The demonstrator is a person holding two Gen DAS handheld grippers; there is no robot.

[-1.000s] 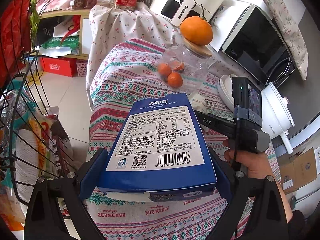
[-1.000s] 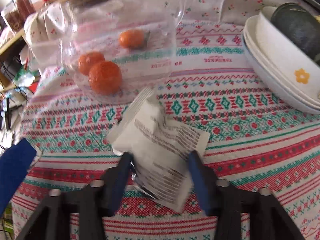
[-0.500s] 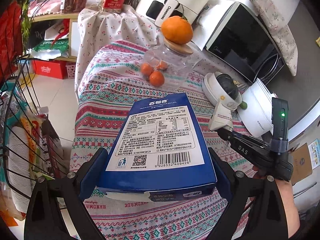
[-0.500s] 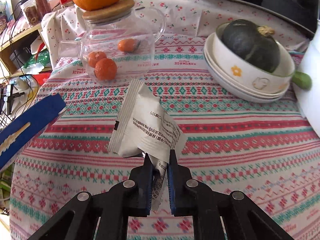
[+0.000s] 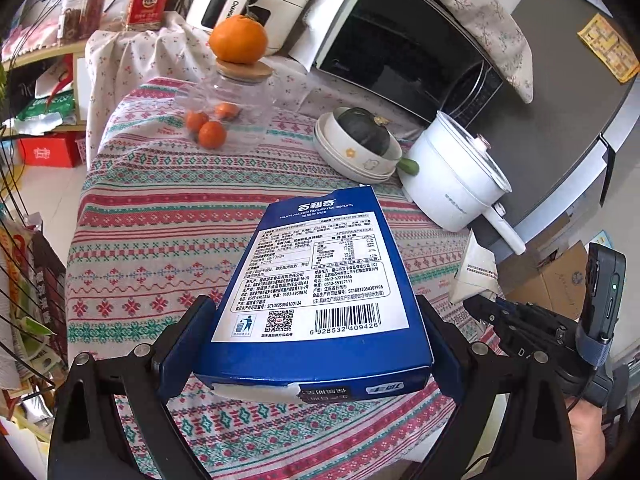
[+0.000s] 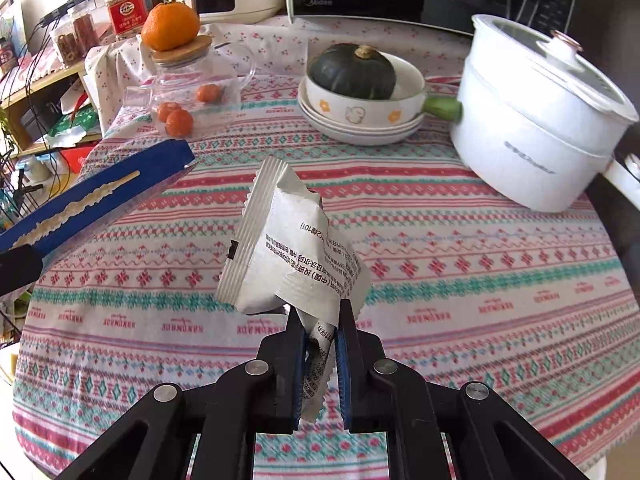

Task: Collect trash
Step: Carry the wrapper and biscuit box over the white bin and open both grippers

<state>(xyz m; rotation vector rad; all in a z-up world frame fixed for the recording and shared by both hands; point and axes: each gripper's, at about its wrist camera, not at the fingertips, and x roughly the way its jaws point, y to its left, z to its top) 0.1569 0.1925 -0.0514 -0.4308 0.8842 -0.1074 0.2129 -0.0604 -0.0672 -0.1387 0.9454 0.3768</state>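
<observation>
Table (image 6: 460, 280): covered by a striped patterned cloth in red, green and white; both grippers are above it.

Microwave (image 5: 404, 52): black-fronted, at the far edge of the table, with a floral cloth draped over its top.

Pot (image 6: 536, 120): white, lidded, on the right side of the table, its handle pointing off the table edge.

Bowls (image 6: 360, 112): a white stack just left of the pot, holding a dark green squash (image 6: 354, 70).

Jar (image 6: 196, 80): clear glass with a wooden lid, at the far left of the table. Small oranges lie inside it; one large orange (image 6: 170, 26) sits on the lid.

Box (image 5: 320, 288): blue biscuit carton, label side up, tilted, lifted clear of the cloth. The left gripper (image 5: 312, 340) clamps it by its two long sides near the barcode end.

Wrapper (image 6: 292, 256): white, crumpled, printed with black text, held off the table. The right gripper (image 6: 320, 344) has its jaws nearly together, pinching the wrapper's lower end. In the left wrist view the wrapper appears just right of the box, apart from it.
</observation>
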